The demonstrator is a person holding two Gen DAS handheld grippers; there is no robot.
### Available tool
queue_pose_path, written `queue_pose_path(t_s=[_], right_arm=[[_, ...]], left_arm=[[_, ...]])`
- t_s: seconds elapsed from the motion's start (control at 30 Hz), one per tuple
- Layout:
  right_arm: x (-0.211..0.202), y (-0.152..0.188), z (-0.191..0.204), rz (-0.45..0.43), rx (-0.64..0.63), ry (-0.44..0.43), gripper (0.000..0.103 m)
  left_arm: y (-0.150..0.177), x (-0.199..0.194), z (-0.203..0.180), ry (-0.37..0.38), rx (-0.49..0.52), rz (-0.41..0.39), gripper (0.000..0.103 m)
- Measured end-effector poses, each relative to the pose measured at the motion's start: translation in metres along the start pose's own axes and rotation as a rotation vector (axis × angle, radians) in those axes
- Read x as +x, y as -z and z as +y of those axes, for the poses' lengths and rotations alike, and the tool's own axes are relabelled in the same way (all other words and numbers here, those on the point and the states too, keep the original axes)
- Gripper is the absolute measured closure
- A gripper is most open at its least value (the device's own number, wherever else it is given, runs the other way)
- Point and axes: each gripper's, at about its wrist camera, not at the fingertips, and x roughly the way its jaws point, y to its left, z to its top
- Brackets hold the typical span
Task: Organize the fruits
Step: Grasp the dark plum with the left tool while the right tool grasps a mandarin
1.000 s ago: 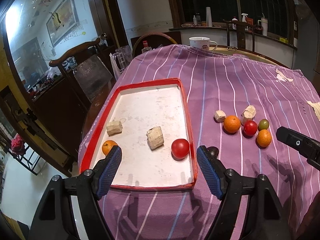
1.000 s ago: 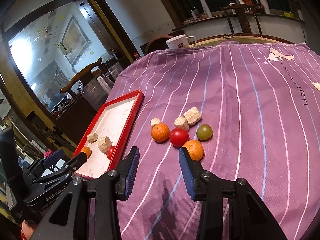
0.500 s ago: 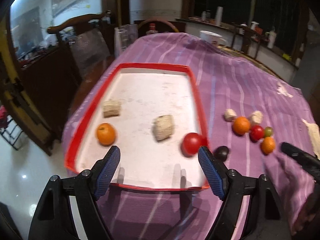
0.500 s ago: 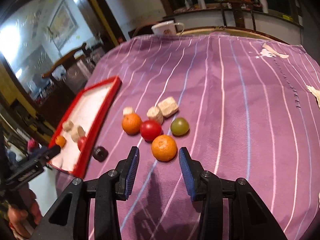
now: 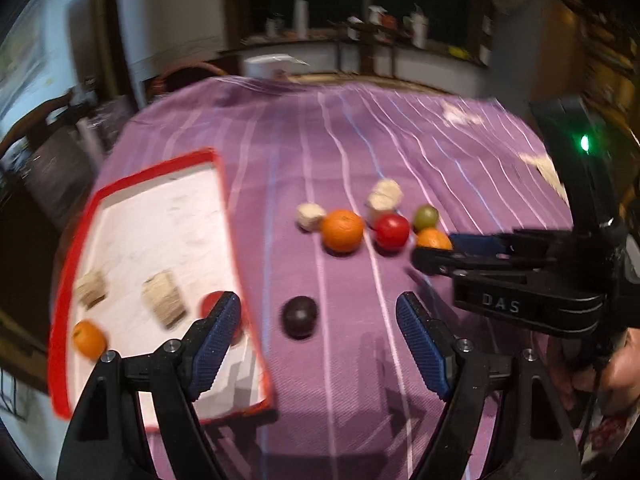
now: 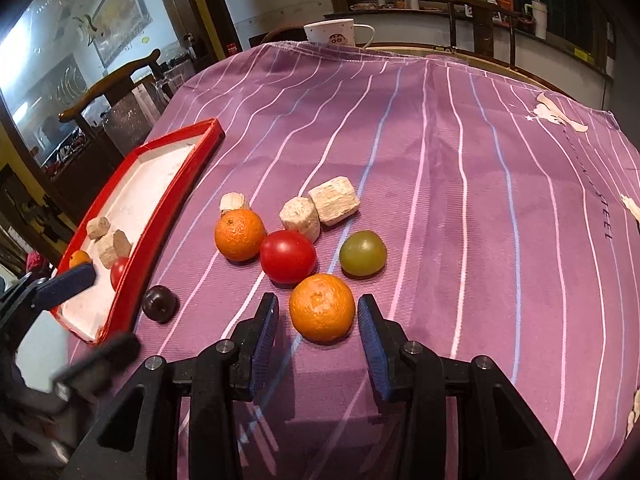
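Note:
My right gripper (image 6: 318,330) is open, its blue pads on either side of an orange (image 6: 322,307) on the purple cloth, not touching it. Just beyond lie a red tomato (image 6: 287,256), a second orange (image 6: 239,234) and a green fruit (image 6: 363,253). My left gripper (image 5: 319,334) is open and empty, with a dark plum (image 5: 299,317) lying on the cloth between its pads; the plum also shows in the right wrist view (image 6: 159,303). The red tray (image 5: 70,248) at left holds an orange (image 5: 89,339), a tomato (image 5: 210,306) and beige blocks.
Several beige blocks (image 6: 334,200) lie behind the fruit cluster. A white mug (image 6: 334,33) stands at the table's far edge. A wooden chair (image 6: 112,84) stands beyond the tray. The right gripper's body (image 5: 520,276) reaches in from the right in the left wrist view.
My left gripper has swung right from over the tray to the plum. My right gripper has moved forward until its pads flank the near orange.

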Motion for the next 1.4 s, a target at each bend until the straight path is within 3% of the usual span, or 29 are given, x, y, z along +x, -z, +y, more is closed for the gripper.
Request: queue_pose_path(t_s=[0.07,0.13,0.2,0.4,0.57,0.67,0.83,1.4], right_arm=[[0.003,0.0,0.0,0.003,-0.001,0.005,0.058],[0.004,-0.001,0.0,-0.001,0.001,0.006,0.058],[0.005,-0.001,0.0,-0.002,-0.001,0.012,0.058],[0.006,-0.001,-0.002,-0.014,-0.001,0.007,0.059],[0.005,0.0,-0.005,-0.021,0.006,-0.007,0.06],[0.003,0.0,-0.008,-0.026,0.023,-0.024,0.063],[-0.007,0.0,-0.01,-0.054,0.033,-0.035,0.066],[-0.028,0.011,-0.011,-0.095,0.013,0.002,0.068]], left_arm=[[-0.002,0.014,-0.001,0.008,0.031,0.035,0.032],[-0.004,0.032,0.002,0.024,0.043,0.096,0.055],[-0.004,0.04,0.006,0.01,0.052,0.108,0.062],[-0.003,0.042,0.006,0.003,0.072,0.123,0.062],[-0.001,0.045,-0.004,-0.059,0.132,0.125,0.061],[0.0,0.044,-0.003,-0.105,0.137,0.116,0.078],[0.002,0.033,0.013,-0.023,0.038,0.094,0.081],[0.017,-0.024,0.019,0.005,-0.061,-0.022,0.081]])
